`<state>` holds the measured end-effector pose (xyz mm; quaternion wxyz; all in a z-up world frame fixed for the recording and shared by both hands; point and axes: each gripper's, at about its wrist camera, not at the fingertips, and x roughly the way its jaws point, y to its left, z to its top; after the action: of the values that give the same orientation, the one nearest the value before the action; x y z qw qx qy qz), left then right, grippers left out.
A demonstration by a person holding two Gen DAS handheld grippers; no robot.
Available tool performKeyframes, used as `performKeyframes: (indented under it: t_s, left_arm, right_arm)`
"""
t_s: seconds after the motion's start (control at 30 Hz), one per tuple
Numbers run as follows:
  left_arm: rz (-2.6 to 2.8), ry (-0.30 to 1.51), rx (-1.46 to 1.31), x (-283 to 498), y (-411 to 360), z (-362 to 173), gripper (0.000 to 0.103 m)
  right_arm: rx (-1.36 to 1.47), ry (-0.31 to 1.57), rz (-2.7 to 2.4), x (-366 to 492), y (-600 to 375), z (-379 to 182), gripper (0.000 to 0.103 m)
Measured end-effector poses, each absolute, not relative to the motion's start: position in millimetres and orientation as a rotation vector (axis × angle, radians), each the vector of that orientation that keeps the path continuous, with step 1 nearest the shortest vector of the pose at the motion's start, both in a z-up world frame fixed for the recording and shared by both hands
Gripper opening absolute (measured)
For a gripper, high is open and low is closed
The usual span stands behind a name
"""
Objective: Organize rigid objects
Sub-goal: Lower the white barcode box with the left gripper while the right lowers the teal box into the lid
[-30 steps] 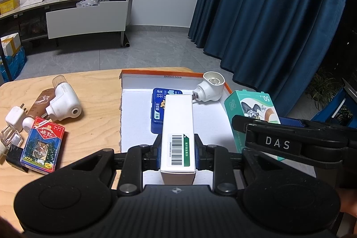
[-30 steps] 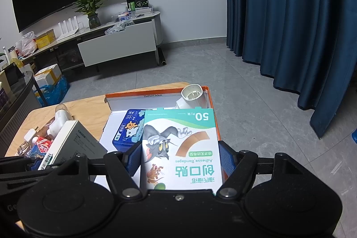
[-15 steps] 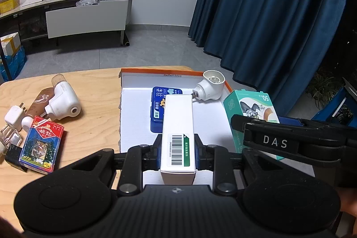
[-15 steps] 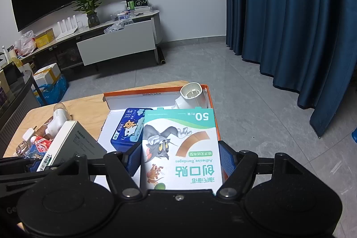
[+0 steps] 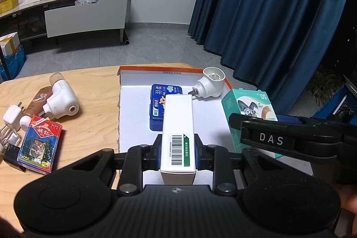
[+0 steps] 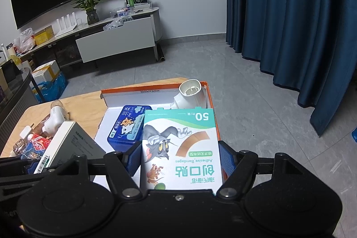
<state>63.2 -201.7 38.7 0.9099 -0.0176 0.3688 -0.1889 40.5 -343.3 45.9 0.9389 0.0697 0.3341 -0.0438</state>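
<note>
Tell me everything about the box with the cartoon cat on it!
The bandage box is light cardboard, white and green, with a grey cartoon cat, a little brown mouse, a tan bandage strip, the number 50 and the words "Adhesive Bandages". It looks closed and undented. The right gripper clamps it by its two long sides with blue pads, holding it tilted above the right side of the orange-rimmed tray. Only the pads seem to touch it.
</note>
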Motion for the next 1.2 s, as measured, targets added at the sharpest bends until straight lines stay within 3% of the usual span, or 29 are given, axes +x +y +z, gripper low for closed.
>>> performKeyframes:
  t_s: [1.2]
  left_arm:
    - [-0.418, 0.818, -0.011, 89.2, -220.7, 15.6, 0.027]
  right_arm:
    - [0.138, 0.691, -0.089, 102.9, -368.7, 31.9, 0.088]
